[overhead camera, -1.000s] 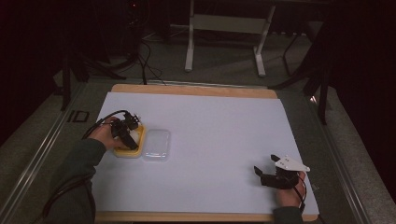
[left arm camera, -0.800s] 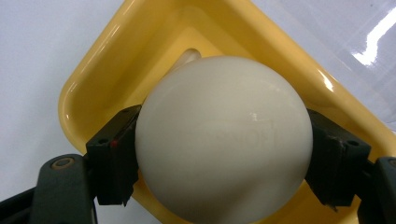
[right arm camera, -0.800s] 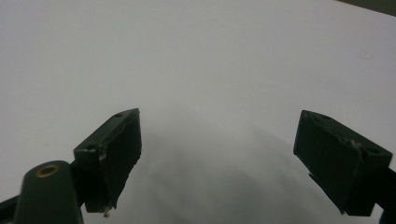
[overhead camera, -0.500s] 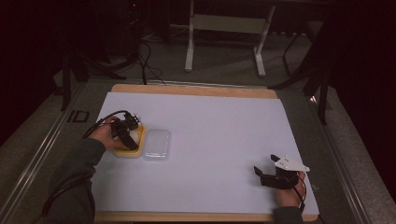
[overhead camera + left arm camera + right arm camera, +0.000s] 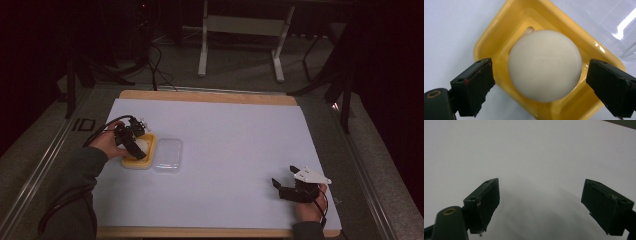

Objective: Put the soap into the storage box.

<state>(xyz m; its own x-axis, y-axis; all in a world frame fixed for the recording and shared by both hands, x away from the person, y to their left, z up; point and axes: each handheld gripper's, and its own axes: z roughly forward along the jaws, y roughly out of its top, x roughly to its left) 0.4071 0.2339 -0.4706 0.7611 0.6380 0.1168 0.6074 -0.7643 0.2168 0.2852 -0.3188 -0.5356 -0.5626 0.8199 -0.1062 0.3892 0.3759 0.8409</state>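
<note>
Hovering over a yellow tray [image 5: 506, 32], our left gripper [image 5: 539, 80] has its jaws spread wide, one on each side of a white ball [image 5: 545, 65] and touching neither it nor anything else. We see the ball as smooth, glossy and cream-white, sitting in the tray's sunken middle. The tray is square with rounded corners and a shiny raised rim. Just beside it lies a clear plastic lid [image 5: 599, 22], catching a bright glare.

From the high view we find the left gripper [image 5: 134, 144] above the tray [image 5: 145, 161] near the left side of the desk [image 5: 240, 145], which is covered by a white sheet, with the clear lid [image 5: 168, 156] touching or nearly touching the tray's right edge. That view gives the ball as no more than a pale patch under the gripper.

Our right gripper [image 5: 541, 205] is also wide open and holds nothing, with bare white sheet between its jaws. The high view places it [image 5: 285, 189] near the desk's front right corner, well apart from the tray.
</note>
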